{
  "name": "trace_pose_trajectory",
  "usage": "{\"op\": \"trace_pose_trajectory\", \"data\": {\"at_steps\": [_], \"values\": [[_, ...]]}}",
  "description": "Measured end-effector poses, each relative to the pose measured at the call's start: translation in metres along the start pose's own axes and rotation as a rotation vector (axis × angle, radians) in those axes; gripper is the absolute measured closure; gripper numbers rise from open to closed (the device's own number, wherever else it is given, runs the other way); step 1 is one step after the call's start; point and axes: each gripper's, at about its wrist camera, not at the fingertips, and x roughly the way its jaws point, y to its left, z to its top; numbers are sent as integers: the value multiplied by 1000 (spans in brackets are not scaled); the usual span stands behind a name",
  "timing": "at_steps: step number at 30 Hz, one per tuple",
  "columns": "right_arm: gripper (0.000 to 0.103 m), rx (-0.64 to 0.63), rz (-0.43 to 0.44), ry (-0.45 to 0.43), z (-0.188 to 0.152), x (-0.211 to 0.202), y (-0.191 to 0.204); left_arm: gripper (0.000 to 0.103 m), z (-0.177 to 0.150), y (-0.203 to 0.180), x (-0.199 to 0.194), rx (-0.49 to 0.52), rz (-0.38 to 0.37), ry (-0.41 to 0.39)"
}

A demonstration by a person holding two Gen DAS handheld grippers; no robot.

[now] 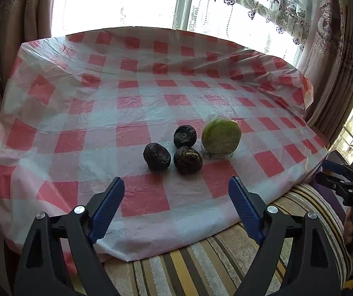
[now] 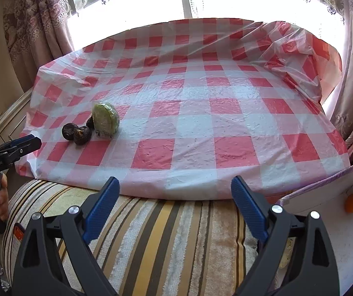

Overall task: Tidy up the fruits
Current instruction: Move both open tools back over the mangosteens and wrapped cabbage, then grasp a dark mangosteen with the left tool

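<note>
Dark fruits (image 1: 157, 156): three wrinkled, probably light and firm, clustered lower centre of left wrist view on checkered bench (image 1: 77, 113).
Wrapped green fruit (image 1: 221, 137): touching right, slippery film; grab across sides.
Left gripper (image 1: 176, 194): released, empty.
Right gripper (image 2: 175, 194): released, empty too.

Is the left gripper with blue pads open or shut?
Open. The left gripper has its pads wide apart with nothing between them, only checked tablecloth visible.
</note>
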Motion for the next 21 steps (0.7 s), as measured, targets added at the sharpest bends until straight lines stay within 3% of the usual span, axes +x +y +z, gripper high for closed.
{"op": "trace_pose_trajectory", "data": {"at_steps": [13,21], "values": [[11,-38,6,-17,13,18,22,33,-4,16,12,-75,30,36],[11,-101,21,-15,31,38,50,48,8,20,33,-89,53,80]]}}
